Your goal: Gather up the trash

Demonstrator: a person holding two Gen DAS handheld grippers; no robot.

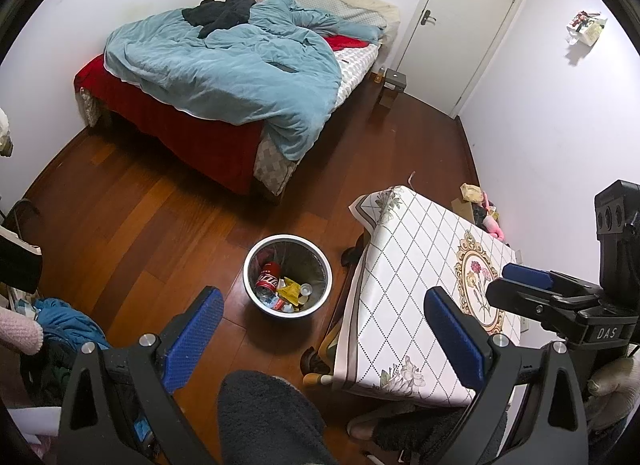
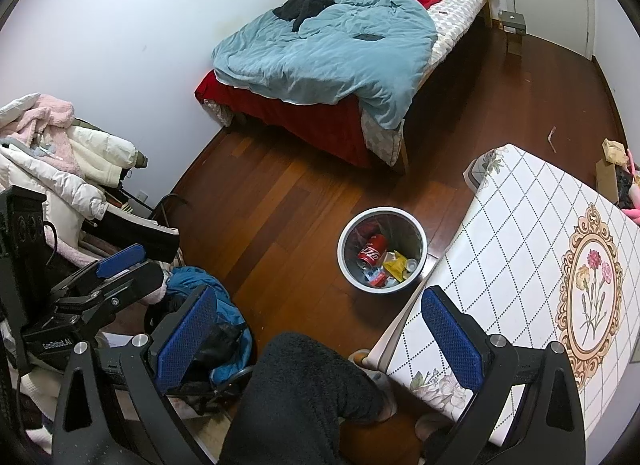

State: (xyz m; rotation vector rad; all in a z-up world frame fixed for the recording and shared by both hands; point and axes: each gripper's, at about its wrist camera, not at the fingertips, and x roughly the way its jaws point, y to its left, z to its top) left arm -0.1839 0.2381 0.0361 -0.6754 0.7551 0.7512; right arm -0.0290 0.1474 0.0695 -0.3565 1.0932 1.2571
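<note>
A round metal trash bin [image 1: 249,261] [image 2: 343,239] stands on the wood floor beside the table. It holds a red cola can [image 1: 268,275] [image 2: 371,249], a yellow wrapper [image 1: 289,289] [image 2: 394,264] and other small trash. My left gripper [image 1: 326,329] is open and empty, held high above the floor near the bin. My right gripper [image 2: 320,335] is open and empty, above the table's edge. The right gripper also shows in the left wrist view [image 1: 532,285], and the left gripper shows in the right wrist view [image 2: 120,265].
A small table with a patterned cloth [image 1: 420,285] [image 2: 520,249] stands right of the bin. A bed with a blue duvet [image 1: 240,77] [image 2: 332,53] is beyond. Clothes pile at the left [image 2: 60,161]. A box and pink items [image 1: 480,209] sit by the right wall. A white door [image 1: 464,21] is at the back.
</note>
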